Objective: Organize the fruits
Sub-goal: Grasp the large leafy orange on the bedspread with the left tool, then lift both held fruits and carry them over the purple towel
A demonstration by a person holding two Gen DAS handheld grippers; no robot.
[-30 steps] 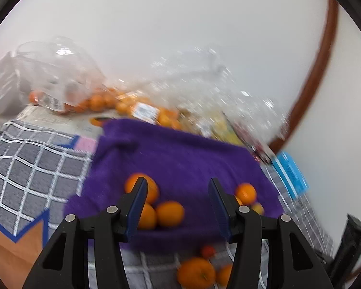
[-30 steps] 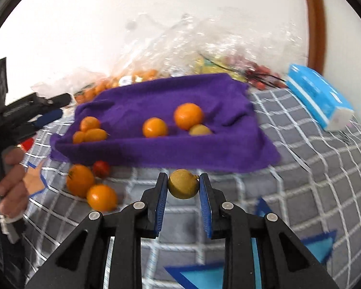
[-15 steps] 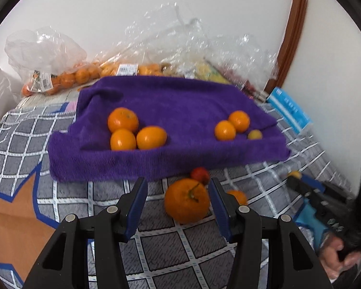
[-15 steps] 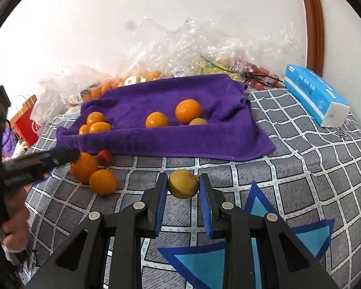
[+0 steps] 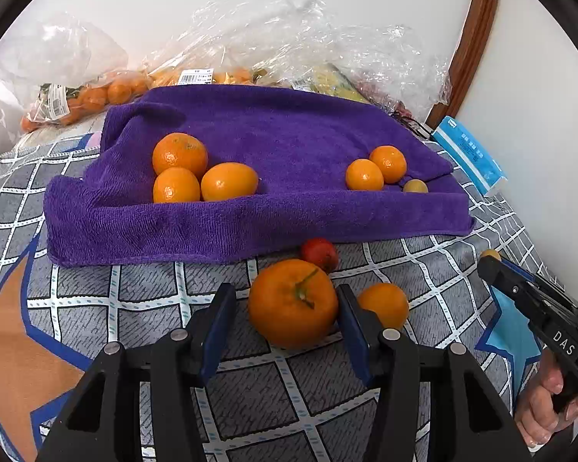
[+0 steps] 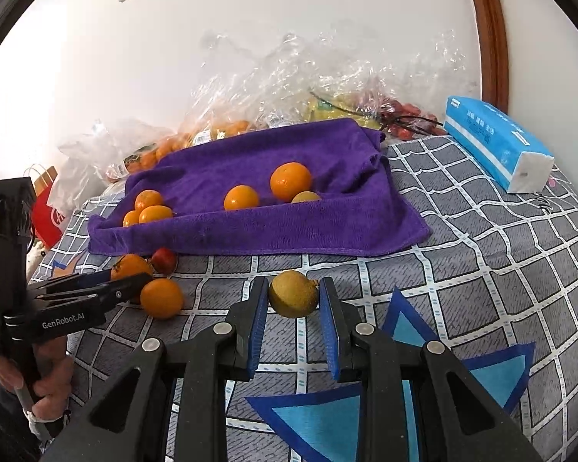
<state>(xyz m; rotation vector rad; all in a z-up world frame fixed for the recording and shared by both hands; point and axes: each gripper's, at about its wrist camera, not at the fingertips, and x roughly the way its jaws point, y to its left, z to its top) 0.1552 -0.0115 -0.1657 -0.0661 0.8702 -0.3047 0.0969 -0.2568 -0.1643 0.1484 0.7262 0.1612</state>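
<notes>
Left tool (image 5: 285,308) stood part-open astride the large orange (image 5: 293,302), which lay on the checked cover before the purple towel (image 5: 269,215); round, firm, likely to roll, so best gripped across its middle. Right tool (image 6: 293,302) held the yellow-green fruit (image 6: 293,293) clamped.

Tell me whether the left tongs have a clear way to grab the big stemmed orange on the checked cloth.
Probably yes. The left tongs stand open with the big stemmed orange already between them, nothing on top. The small orange and the red fruit sit close by, outside the fingers, so closing looks unobstructed.
</notes>
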